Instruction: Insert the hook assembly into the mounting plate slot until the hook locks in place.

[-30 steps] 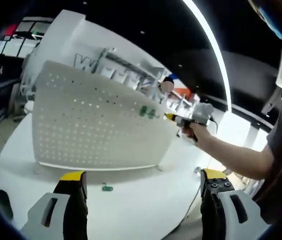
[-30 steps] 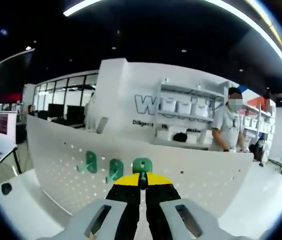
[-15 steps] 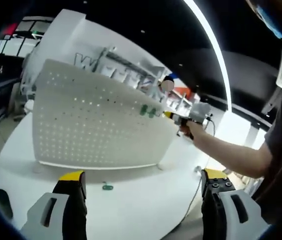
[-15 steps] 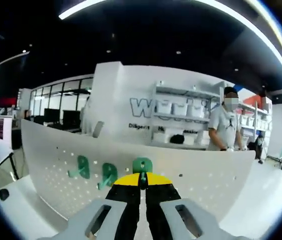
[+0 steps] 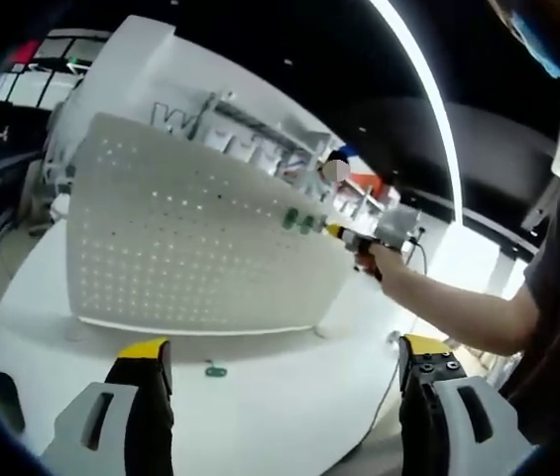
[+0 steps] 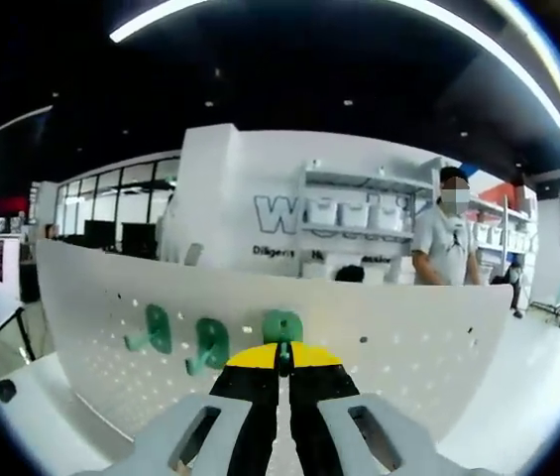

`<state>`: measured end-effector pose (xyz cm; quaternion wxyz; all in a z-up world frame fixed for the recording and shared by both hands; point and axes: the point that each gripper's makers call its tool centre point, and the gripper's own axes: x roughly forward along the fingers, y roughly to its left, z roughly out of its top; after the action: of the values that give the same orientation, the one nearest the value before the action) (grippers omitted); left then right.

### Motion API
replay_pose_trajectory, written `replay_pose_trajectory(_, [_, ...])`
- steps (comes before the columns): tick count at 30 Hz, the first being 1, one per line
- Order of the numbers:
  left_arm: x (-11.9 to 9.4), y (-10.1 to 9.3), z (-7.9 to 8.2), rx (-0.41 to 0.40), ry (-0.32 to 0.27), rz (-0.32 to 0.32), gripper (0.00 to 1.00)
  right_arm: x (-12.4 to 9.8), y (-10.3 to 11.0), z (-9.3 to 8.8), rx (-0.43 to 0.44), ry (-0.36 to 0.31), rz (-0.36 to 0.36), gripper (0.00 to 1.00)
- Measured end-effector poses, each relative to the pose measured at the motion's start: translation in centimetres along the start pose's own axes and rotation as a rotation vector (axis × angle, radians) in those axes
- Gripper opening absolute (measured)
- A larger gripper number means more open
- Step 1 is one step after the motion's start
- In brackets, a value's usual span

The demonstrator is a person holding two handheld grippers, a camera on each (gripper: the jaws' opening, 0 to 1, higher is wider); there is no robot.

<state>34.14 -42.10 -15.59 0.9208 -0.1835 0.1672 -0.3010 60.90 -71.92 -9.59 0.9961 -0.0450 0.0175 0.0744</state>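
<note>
while the left tool (image 5: 278, 369) hangs spread wide and empty over the white worktop (image 5: 260, 397), a loose green hook (image 5: 215, 372) lies there before the upright pegboard (image 5: 190, 248). two hooks (image 6: 175, 335) sit in the board; the right tool (image 6: 281, 357) is clenched on a third hook (image 6: 282, 325) against it.

The left claw (image 5: 284, 372) is held low with its two yellow-tipped jaws spread wide apart and nothing between them. The right claw (image 6: 282, 359) has its jaws pressed together, with a green hook (image 6: 282, 326) showing just above the yellow tips. In the left gripper view the person's bare forearm (image 5: 448, 310) extends across from the right, its hand (image 5: 374, 260) wrapped around the right claw's handle.
</note>
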Motion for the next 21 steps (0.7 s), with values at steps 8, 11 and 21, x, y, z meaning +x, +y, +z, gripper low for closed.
replay_pose_trajectory(8, [-0.05, 0.11, 0.16, -0.006, -0.003, 0.005, 0.96, -0.27, 0.54, -0.55, 0.026, 0.008, 0.000, 0.00])
replay_pose_trajectory(11, [0.00, 0.12, 0.14, -0.008, -0.001, 0.006, 0.96, -0.23, 0.60, -0.52, 0.017, 0.012, -0.003, 0.00])
replay_pose_trajectory(21, [0.03, 0.18, 0.22, -0.009, -0.007, 0.008, 0.96, -0.24, 0.93, -0.82, -0.007, 0.024, -0.005, 0.00])
